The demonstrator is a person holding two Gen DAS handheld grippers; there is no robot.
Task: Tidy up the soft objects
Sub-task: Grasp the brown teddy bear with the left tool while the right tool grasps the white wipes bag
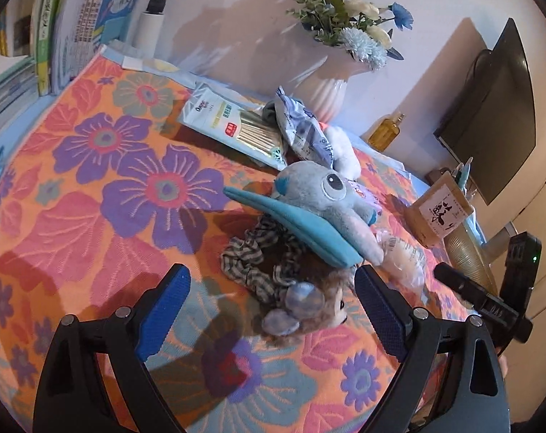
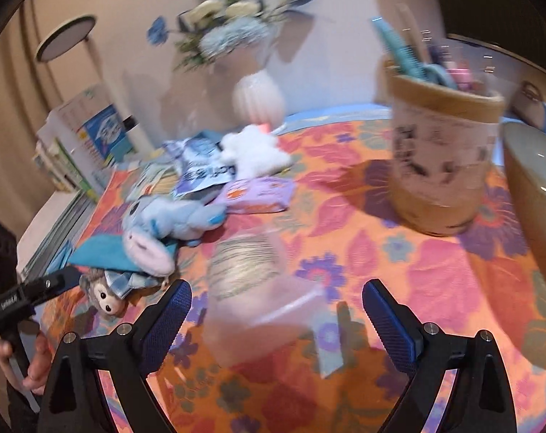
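Observation:
A pile of soft things lies on the flowered cloth (image 1: 92, 216). In the left wrist view my left gripper (image 1: 273, 288) is open just over a small brown plush (image 1: 309, 306) and a checked scrunchie (image 1: 251, 256). A blue plush (image 1: 323, 195) lies across them, with a white plush (image 1: 345, 148) behind. In the right wrist view my right gripper (image 2: 276, 303) is open around a clear packet (image 2: 251, 278) of pale pads; whether it touches is blurred. The blue plush (image 2: 171, 216), brown plush (image 2: 106, 296) and white plush (image 2: 254, 151) lie to the left.
A white vase (image 1: 319, 90) with blue flowers stands at the back. A pen pot (image 2: 442, 158) stands right, next to a lamp base (image 2: 532, 187). Books (image 1: 38, 36) stack at the left. Swab packet (image 1: 233, 126), blue-white pouch (image 1: 301, 126), purple packet (image 2: 254, 195), amber bottle (image 1: 384, 130).

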